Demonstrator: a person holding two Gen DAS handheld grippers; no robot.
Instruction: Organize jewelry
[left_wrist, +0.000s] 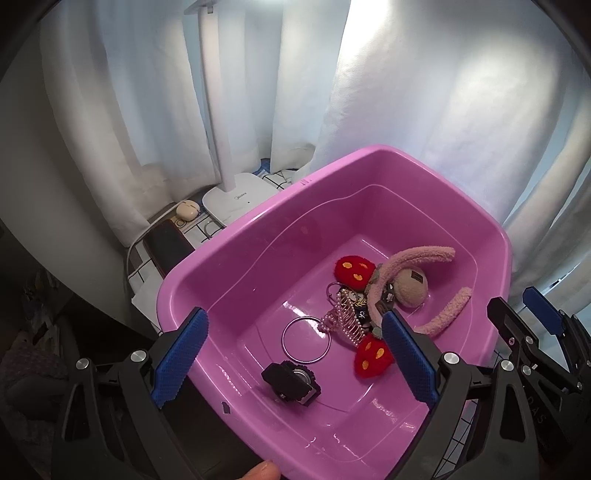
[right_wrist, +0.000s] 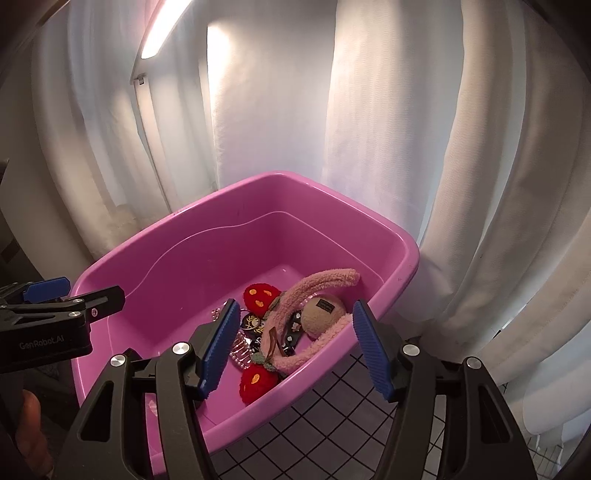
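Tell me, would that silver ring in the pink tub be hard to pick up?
Probably fiddly. The silver ring lies flat on the pink tub's glossy floor, so it may slide when nudged. It looks thin and rigid, likely light. A pearl comb touches its edge and might drag along.

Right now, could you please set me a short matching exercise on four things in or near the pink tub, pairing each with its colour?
Things:
1. bangle
2. strawberry plush
3. fuzzy headband
4. desk lamp base

Colours:
a. white
b. silver
c. pink
d. red with yellow spots

Pairs: 1-b, 2-d, 3-c, 4-a. The first three lie inside the pink tub; the lamp base stands outside it, beyond its far left rim.
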